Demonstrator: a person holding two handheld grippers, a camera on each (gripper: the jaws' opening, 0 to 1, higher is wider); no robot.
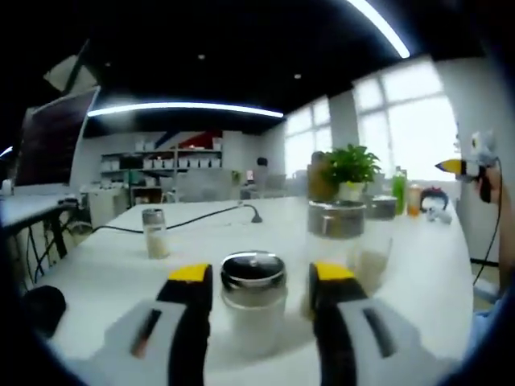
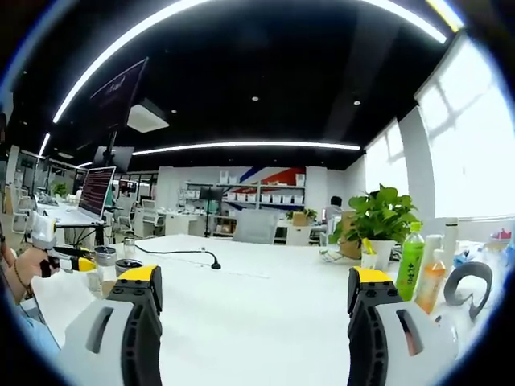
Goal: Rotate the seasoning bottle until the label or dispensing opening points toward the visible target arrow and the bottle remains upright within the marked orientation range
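In the left gripper view, the seasoning bottle [image 1: 253,301] is seen standing upright on the white table [image 1: 418,265], a clear jar with pale contents and a shiny metal cap. It is flanked by the jaws of the left gripper [image 1: 263,277], whose yellow-tipped fingers [image 1: 190,273] are held apart, one on each side of the bottle; whether the pads touch the glass cannot be told. Beyond the seasoning bottle and to its left, a second small shaker [image 1: 154,233] is set well apart from it. Just behind the bottle on the right, a larger metal-capped glass jar [image 1: 338,233] is found, and behind that jar a potted plant [image 1: 351,170]. A black cable [image 1: 201,215] is laid across the table behind the bottle.

In the right gripper view, the right gripper [image 2: 256,289] is held above bare table [image 2: 257,322], its fingers spread wide with nothing between them. The seasoning bottle [image 2: 127,268] is glimpsed at the far left, just beside the tip of the left finger, next to another capped jar [image 2: 105,264]. The left gripper [image 2: 60,257] is seen there too, gripped by a person's hand [image 2: 28,265]. Far to the right of the bottle, a green drink bottle [image 2: 410,261], an orange bottle [image 2: 433,277] and the potted plant [image 2: 380,221] are grouped
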